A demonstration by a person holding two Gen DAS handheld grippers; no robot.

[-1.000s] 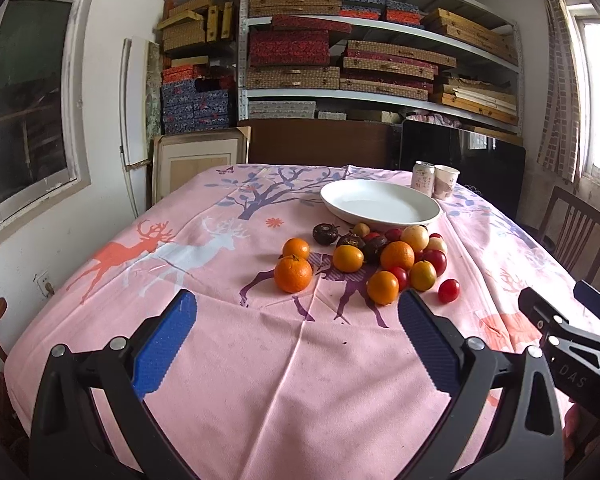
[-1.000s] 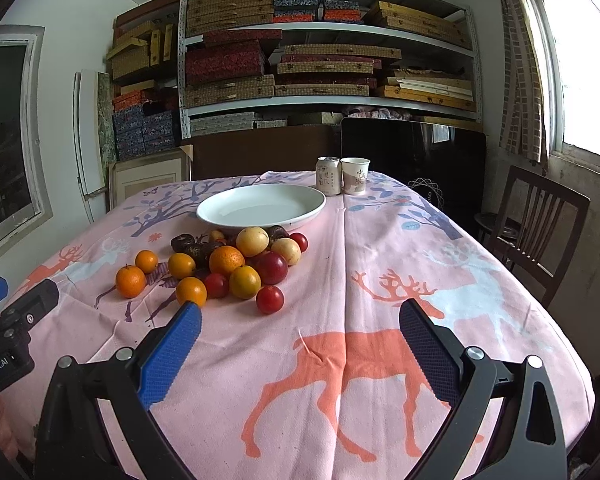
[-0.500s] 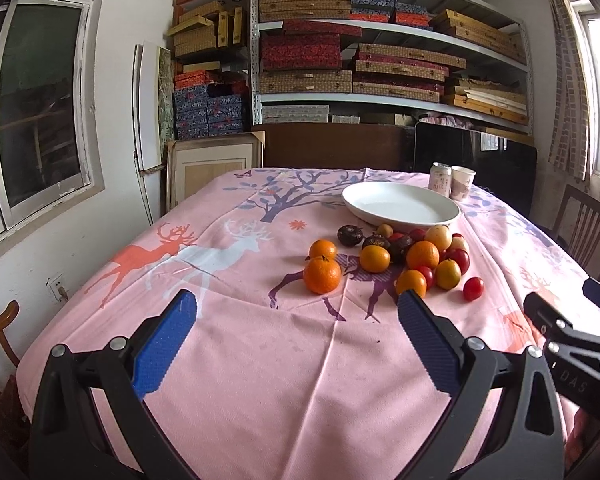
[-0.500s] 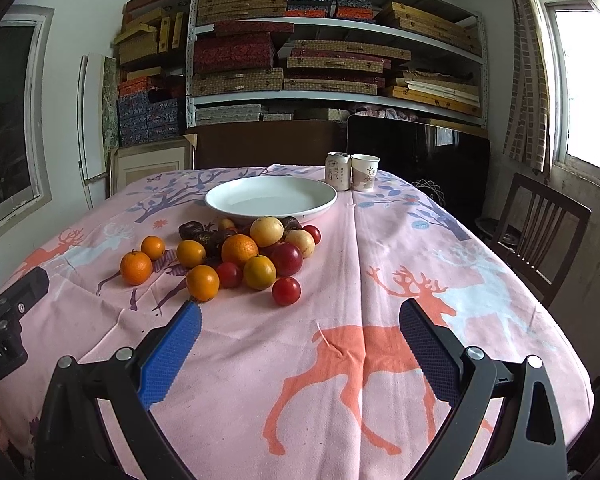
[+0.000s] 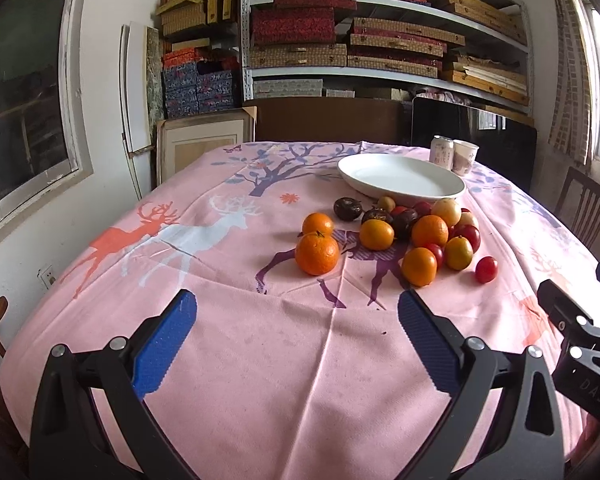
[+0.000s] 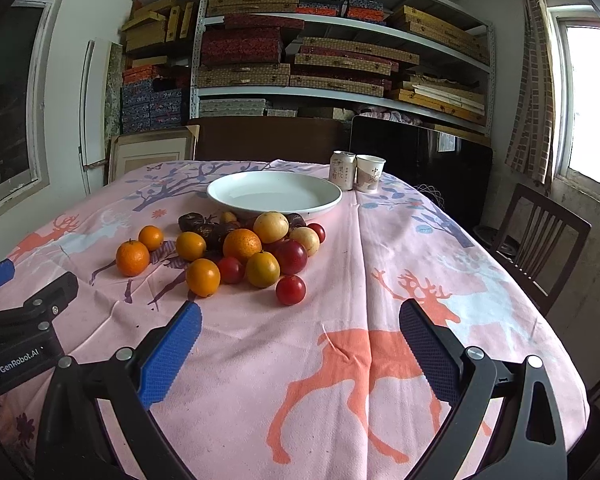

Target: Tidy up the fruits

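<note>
A pile of fruit lies on the pink tablecloth: oranges such as the nearest one, red plums, yellow fruits and dark ones. An empty white plate sits just behind the pile. My left gripper is open and empty, above the cloth in front of the fruit. My right gripper is open and empty, in front of and right of the pile.
A drink can and a paper cup stand behind the plate. A wooden chair stands at the table's right side. Shelves of boxes fill the back wall. The table edge falls away close on the left and right.
Both grippers have moved forward toward the fruit, which now looks larger and nearer. The jaws have stayed open and nothing has been picked up.
</note>
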